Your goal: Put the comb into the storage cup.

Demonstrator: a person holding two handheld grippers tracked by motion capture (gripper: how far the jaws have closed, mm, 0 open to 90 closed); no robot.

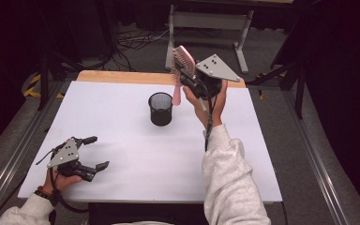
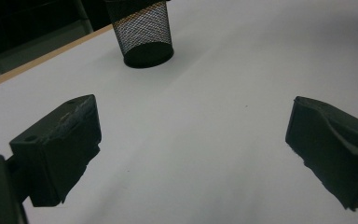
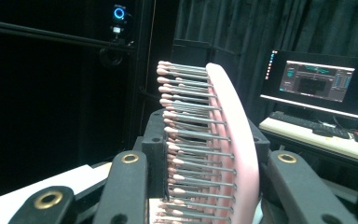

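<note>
Right tool [image 1: 185,75] clamping pink hairbrush [image 1: 183,60] (bristles leftward), above mesh cup [image 1: 161,108]

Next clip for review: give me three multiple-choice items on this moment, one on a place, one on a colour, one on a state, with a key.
1. Where is the mesh cup?
A. on the white table top
B. on the floor
C. in the left tool

2. What colour is the hairbrush?
A. blue
B. pink
C. green

3. How does the left tool stand?
A. shut on the cup
B. shut on the brush
C. open, holding nothing

Key: 1 A, the cup stands upright on the table. 2 B, its body and bristle tips are pink. 3 C, its jaws stand wide apart over bare table, while the right tool grips the brush.
</note>
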